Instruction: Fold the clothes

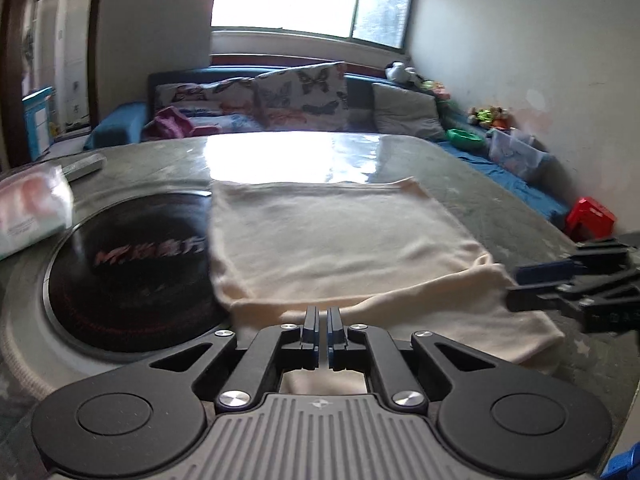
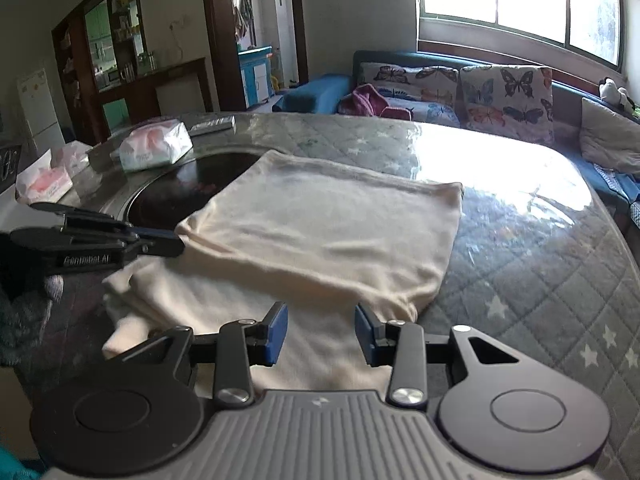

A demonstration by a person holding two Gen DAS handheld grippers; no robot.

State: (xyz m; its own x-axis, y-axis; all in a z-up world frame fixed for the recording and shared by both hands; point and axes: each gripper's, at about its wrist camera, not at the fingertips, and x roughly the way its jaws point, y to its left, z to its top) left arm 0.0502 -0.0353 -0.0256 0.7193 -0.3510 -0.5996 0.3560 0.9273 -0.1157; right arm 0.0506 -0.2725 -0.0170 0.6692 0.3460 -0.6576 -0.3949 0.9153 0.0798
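A cream garment (image 1: 340, 240) (image 2: 320, 232) lies on the table, its upper layer folded flat over a lower layer that sticks out towards me. My left gripper (image 1: 322, 314) (image 2: 176, 242) is shut at the near left corner of the upper layer, and its tips seem to pinch that edge. My right gripper (image 2: 321, 332) (image 1: 516, 286) is open over the near right part of the garment. The lower layer lies under and between its blue pads (image 2: 276, 332), which do not press on it.
The table (image 2: 520, 260) has a quilted star cover under clear plastic. A black round hob (image 1: 132, 272) is set into it, partly under the garment's left side. A tissue pack (image 2: 154, 148) and a remote (image 2: 212, 124) lie at the far left. A sofa with butterfly cushions (image 1: 300, 92) stands behind.
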